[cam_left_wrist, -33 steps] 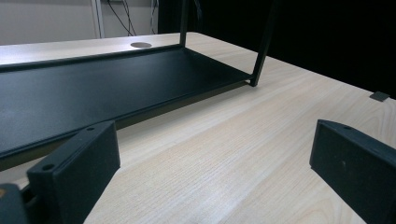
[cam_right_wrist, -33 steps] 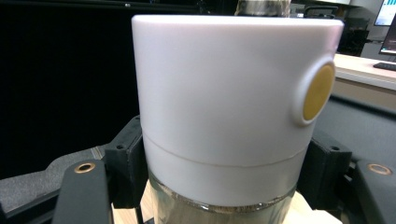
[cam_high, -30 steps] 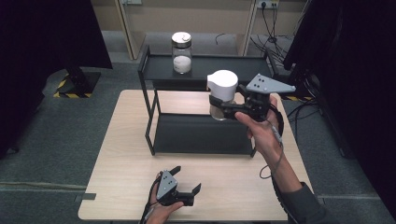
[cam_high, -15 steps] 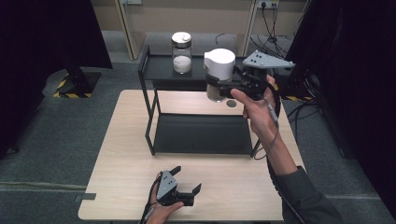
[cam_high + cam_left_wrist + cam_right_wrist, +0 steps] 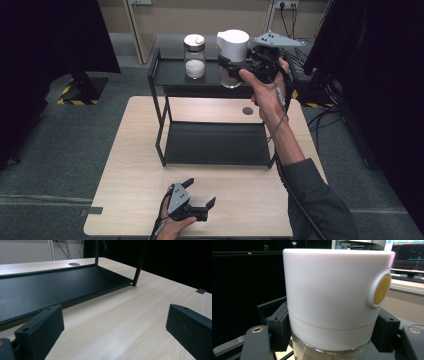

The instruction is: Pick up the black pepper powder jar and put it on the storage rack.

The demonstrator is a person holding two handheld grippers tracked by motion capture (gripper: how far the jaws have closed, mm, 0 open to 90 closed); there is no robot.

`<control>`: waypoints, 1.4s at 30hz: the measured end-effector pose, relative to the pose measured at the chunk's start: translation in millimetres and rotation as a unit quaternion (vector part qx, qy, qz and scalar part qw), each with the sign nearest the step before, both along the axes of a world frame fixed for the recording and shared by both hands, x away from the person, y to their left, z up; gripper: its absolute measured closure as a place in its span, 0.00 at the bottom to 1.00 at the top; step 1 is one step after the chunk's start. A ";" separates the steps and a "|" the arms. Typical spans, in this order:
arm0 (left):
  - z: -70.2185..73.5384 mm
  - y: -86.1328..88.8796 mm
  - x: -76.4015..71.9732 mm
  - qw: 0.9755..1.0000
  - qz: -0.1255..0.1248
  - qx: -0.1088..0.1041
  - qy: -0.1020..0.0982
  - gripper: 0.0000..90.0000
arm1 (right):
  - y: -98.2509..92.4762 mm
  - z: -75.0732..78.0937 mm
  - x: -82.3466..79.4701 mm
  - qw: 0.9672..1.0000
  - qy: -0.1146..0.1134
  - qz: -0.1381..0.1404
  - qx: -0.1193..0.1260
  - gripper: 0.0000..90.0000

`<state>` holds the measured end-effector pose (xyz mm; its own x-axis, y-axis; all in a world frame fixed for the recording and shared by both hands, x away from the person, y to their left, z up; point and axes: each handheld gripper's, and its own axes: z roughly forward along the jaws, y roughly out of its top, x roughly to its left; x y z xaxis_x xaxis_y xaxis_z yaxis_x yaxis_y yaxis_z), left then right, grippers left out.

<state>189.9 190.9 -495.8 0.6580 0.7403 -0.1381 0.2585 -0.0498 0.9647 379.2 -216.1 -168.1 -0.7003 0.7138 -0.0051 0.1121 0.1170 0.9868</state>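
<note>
**Jar goes up to the top shelf**

Jar (image 5: 232, 57) with white lid is clamped in our right gripper (image 5: 235, 67) above the rack (image 5: 160, 117), beside another jar (image 5: 194, 56); we should lower it level. Our left gripper (image 5: 112, 335) rests with jaws apart. The lid (image 5: 332, 287) carries a yellow dot, no writing.

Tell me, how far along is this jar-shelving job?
Done: one glass jar already stands on the black rack's top shelf. In hand: the right gripper is shut on a white-capped jar, held in the air beside it. Left: setting that jar down, probably on the top shelf. The left gripper rests open on the table.
</note>
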 end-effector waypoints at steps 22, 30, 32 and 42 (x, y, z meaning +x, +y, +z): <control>-0.1 0.2 -0.4 1.000 -0.005 -0.001 -0.001 0.01 | 17.1 -13.0 29.4 0.999 0.001 -0.053 -0.006 0.34; -0.2 0.1 -0.5 1.000 -0.005 -0.001 -0.001 0.01 | 19.8 -19.0 35.2 0.998 0.002 -0.060 -0.006 0.34; -0.1 0.3 -0.6 1.000 -0.006 -0.001 -0.002 0.01 | 21.5 -19.6 35.9 0.998 0.001 -0.064 -0.006 0.34; -0.2 0.3 -0.5 1.000 -0.006 -0.001 -0.001 0.01 | 24.1 -26.1 39.4 0.998 -0.004 -0.067 -0.007 0.34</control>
